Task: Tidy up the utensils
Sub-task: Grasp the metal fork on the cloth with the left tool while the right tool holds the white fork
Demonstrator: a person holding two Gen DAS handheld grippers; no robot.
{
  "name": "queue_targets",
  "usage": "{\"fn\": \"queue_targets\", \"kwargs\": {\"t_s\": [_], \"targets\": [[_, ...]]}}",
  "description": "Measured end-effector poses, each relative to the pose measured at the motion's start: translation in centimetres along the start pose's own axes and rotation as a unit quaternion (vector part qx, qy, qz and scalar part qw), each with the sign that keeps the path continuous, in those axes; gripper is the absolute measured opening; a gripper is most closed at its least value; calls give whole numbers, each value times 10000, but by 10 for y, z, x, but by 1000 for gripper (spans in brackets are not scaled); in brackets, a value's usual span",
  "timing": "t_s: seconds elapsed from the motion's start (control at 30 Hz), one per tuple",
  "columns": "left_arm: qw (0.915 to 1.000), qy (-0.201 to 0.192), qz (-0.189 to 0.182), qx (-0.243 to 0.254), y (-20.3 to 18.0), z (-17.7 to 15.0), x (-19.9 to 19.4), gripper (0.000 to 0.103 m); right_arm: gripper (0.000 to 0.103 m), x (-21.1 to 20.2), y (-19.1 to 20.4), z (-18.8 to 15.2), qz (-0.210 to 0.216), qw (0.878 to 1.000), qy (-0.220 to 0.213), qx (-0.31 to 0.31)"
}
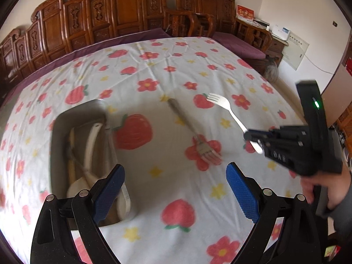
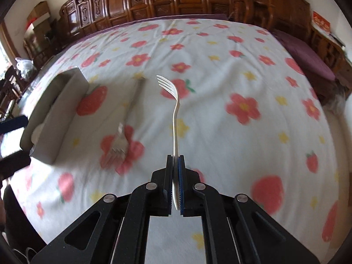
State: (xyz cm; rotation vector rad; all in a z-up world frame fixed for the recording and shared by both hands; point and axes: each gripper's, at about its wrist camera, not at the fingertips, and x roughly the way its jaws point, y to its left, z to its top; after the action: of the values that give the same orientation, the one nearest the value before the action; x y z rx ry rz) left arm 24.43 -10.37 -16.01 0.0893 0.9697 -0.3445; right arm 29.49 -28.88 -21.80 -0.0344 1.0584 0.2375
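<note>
My right gripper (image 2: 175, 160) is shut on the handle of a white plastic fork (image 2: 173, 101), whose tines point away over the cloth; the same white fork (image 1: 228, 112) and right gripper (image 1: 253, 138) show at the right of the left wrist view. A metal fork (image 1: 193, 132) lies flat on the flowered tablecloth, tines toward me, also seen as the metal fork (image 2: 123, 132) to the left of the held one. My left gripper (image 1: 176, 184) hangs open above the cloth, empty, just right of a metal tray (image 1: 66, 118) that holds several white and wooden utensils (image 1: 92, 145).
The tray (image 2: 55, 110) sits at the left of the right wrist view. Carved wooden chairs (image 1: 123, 17) line the far table edge. A hand (image 1: 323, 189) grips the right tool at the right edge. A flowered cloth (image 2: 220, 77) covers the table.
</note>
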Motion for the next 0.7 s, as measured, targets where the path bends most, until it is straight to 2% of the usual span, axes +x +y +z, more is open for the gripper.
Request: {"fn": "queue_targets", "kwargs": {"t_s": [0.13, 0.3, 0.5, 0.7], "targets": [[9999, 72, -116, -5, -15, 6, 14, 90, 5, -14, -15, -19, 53, 9998, -43, 211], [9994, -88, -335, -75, -27, 17, 16, 89, 5, -25, -21, -31, 51, 9996, -97, 271], [9998, -82, -186, 32, -37, 30, 23, 85, 5, -28, -21, -35, 124, 9995, -164, 248], [9998, 115, -18, 130, -40, 39, 49, 69, 5, -30, -21, -36, 168, 9995, -166, 195]]}}
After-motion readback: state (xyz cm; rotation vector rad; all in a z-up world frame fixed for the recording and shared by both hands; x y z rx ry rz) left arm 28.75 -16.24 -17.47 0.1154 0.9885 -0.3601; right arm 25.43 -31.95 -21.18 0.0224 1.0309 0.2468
